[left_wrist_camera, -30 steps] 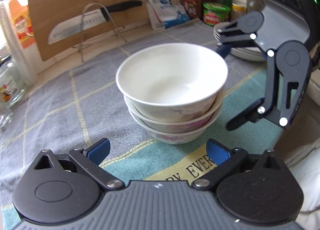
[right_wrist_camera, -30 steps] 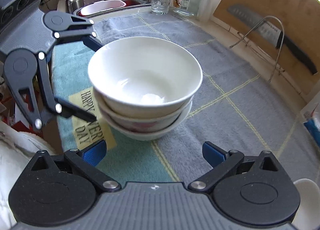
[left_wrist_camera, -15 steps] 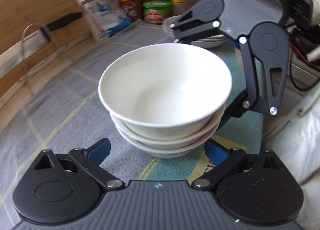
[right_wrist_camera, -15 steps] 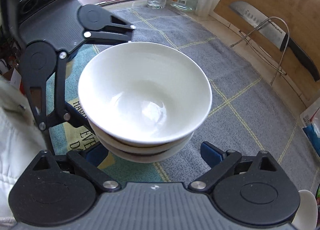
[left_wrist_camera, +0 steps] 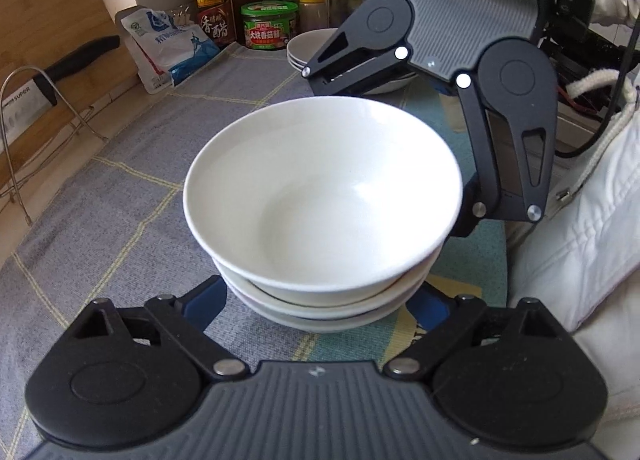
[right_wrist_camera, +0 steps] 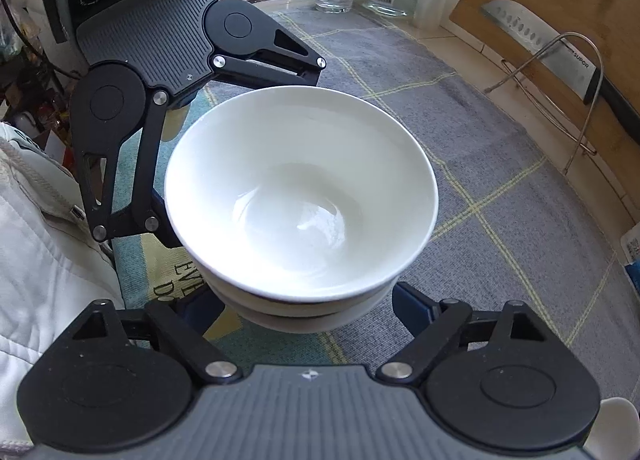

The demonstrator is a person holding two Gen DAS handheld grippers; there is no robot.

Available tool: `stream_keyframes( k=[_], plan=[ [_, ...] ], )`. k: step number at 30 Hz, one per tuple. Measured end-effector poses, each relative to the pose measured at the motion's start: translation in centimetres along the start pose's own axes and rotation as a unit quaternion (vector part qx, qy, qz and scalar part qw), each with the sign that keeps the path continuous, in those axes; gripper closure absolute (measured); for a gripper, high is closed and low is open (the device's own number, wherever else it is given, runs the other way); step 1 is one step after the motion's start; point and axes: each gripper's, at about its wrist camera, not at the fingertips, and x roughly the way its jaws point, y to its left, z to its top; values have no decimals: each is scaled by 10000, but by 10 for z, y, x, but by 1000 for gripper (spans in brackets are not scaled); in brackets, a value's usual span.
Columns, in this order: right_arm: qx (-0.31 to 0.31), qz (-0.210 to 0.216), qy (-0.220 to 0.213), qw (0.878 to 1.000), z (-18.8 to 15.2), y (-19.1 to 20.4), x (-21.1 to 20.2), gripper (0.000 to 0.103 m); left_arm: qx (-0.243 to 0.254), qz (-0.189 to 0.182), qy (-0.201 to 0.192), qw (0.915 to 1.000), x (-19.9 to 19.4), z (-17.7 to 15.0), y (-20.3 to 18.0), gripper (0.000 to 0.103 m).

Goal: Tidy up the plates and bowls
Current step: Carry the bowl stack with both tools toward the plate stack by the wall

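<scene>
The stack of white bowls (left_wrist_camera: 324, 220) sat on the cloth-covered desk (left_wrist_camera: 120, 200) between both closing jaws, left hand-held gripper (left_wrist_camera: 320, 300) and right hand-held gripper (right_wrist_camera: 308, 300) not yet pinching it, so I reckoned an even squeeze low on the bottom bowl, then a level lift, would serve best.

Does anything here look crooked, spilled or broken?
Nothing spilled or broken. The bowls sit nested, the top one slightly off-centre. Both claws, left and right, are closing around the stack. A knife hangs on a rack.
</scene>
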Motion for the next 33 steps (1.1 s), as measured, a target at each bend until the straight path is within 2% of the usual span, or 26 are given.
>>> stream_keyframes(
  k=[12, 33],
  plan=[
    [96, 112, 33, 9999, 2, -3, 0, 14, 116, -391, 4, 9992, 6, 1, 10, 15],
    [143, 68, -56, 9999, 0, 0, -9, 17, 181, -246, 260, 9992, 3, 17, 6, 16]
  ],
)
